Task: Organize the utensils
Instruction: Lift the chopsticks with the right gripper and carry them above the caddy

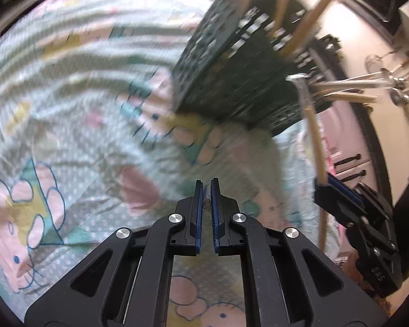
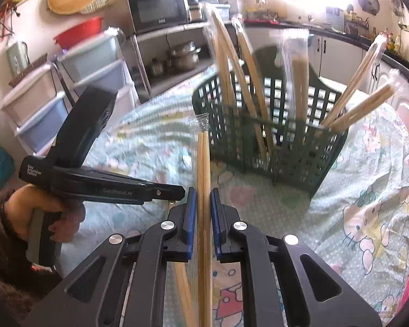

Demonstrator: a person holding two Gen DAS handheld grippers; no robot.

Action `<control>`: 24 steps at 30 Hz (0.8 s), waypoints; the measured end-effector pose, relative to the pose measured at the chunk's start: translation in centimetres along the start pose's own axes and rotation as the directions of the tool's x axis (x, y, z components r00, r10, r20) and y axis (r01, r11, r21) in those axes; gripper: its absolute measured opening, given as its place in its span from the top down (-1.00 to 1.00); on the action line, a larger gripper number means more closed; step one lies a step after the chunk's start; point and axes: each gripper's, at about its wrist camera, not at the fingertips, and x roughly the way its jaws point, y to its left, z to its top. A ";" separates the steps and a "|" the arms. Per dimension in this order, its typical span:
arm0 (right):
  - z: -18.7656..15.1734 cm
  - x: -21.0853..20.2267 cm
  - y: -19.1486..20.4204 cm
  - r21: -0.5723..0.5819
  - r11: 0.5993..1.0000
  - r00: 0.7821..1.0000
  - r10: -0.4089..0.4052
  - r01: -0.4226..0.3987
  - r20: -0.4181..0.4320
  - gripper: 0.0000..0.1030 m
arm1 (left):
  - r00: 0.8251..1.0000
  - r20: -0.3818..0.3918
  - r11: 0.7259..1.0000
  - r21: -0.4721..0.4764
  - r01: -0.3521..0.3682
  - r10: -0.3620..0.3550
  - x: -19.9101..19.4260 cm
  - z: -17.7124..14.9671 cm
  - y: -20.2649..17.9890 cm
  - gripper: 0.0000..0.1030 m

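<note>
A dark green lattice basket [image 2: 286, 147] stands on the table and holds several pairs of wooden chopsticks [image 2: 242, 62] in clear wrappers, leaning outward. My right gripper [image 2: 203, 192] is shut on one more wrapped pair of chopsticks [image 2: 203, 158], which points up toward the basket's near left corner. In the left wrist view the basket [image 1: 231, 81] is blurred at upper right, and the right gripper [image 1: 323, 184] holds its pair [image 1: 313, 136] just right of it. My left gripper [image 1: 206, 185] is shut with nothing between its pads, above the cloth in front of the basket.
A pastel cartoon-print cloth [image 1: 68, 109] covers the table. A person's hand holds the left gripper [image 2: 177, 192] at the left. Beyond the table stand plastic drawers [image 2: 41, 109], a shelf with pots [image 2: 182, 57], a microwave [image 2: 158, 8] and white cabinets [image 2: 338, 51].
</note>
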 end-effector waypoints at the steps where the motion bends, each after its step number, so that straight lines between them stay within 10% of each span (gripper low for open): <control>1: 0.2 -0.4 -0.1 0.002 1.000 1.000 0.000 0.000 0.016 0.79 | 1.000 0.019 1.000 0.015 0.005 -0.006 -0.7 0.2 -0.4 0.95; 24: 6.4 -9.0 -2.1 0.067 0.997 0.896 -0.054 0.027 0.442 0.79 | 0.940 0.310 0.974 0.212 0.077 -0.142 -13.0 4.2 -8.1 0.98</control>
